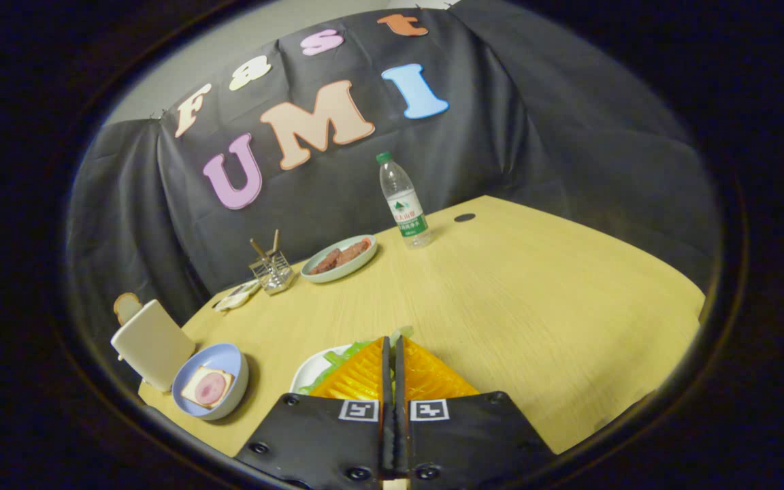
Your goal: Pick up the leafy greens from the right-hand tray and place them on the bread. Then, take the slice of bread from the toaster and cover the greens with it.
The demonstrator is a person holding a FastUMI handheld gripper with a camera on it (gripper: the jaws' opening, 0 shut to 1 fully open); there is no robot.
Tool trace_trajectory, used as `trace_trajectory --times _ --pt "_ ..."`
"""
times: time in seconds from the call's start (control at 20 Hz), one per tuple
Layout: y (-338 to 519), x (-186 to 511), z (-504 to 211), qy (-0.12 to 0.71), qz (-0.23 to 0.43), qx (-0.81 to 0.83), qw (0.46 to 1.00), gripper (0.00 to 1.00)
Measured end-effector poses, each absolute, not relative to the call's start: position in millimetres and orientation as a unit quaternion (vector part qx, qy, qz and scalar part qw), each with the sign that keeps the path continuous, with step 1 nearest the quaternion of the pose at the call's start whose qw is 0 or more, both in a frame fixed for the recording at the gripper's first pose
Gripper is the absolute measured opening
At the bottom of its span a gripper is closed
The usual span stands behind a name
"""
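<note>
My gripper [393, 338] hangs over a white tray [310, 367] of leafy greens [341, 357], most of it hidden under the fingers. The fingers are pressed together, and a pale green bit of leaf sticks out at their tips. To the left of the tray stands a blue bowl [235, 357] holding a slice of bread [207, 386] with a round of ham on top. Just behind the bowl is a white toaster [154, 344], and a browned bread slice [126, 306] pokes out of its far side.
Further back on the wooden table [535, 306] are a pale green plate of sliced meat [339, 258], a wire holder with sticks [271, 269], a small white dish [235, 296] and a water bottle [404, 201]. The table's edge runs along the right.
</note>
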State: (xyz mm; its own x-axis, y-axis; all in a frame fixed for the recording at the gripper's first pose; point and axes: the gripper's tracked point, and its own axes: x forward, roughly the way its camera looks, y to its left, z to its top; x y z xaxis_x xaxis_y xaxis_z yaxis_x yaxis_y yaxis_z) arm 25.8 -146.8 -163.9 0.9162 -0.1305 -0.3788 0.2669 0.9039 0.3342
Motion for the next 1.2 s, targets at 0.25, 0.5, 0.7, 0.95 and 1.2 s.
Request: trace_trajectory --times 0.25,0.5,0.7,0.95,1.2 --pt "-133 27 -137 0.139 -0.084 0.209 0.964 0.03" --pt "-102 31 -112 0.116 -0.060 0.216 0.968 0.03" --pt "-54 37 -79 0.087 -0.017 0.221 0.971 0.03" --pt "35 37 -42 0.059 0.068 0.228 0.970 0.03" --pt "122 45 -26 0.058 0.153 0.266 0.950 0.03"
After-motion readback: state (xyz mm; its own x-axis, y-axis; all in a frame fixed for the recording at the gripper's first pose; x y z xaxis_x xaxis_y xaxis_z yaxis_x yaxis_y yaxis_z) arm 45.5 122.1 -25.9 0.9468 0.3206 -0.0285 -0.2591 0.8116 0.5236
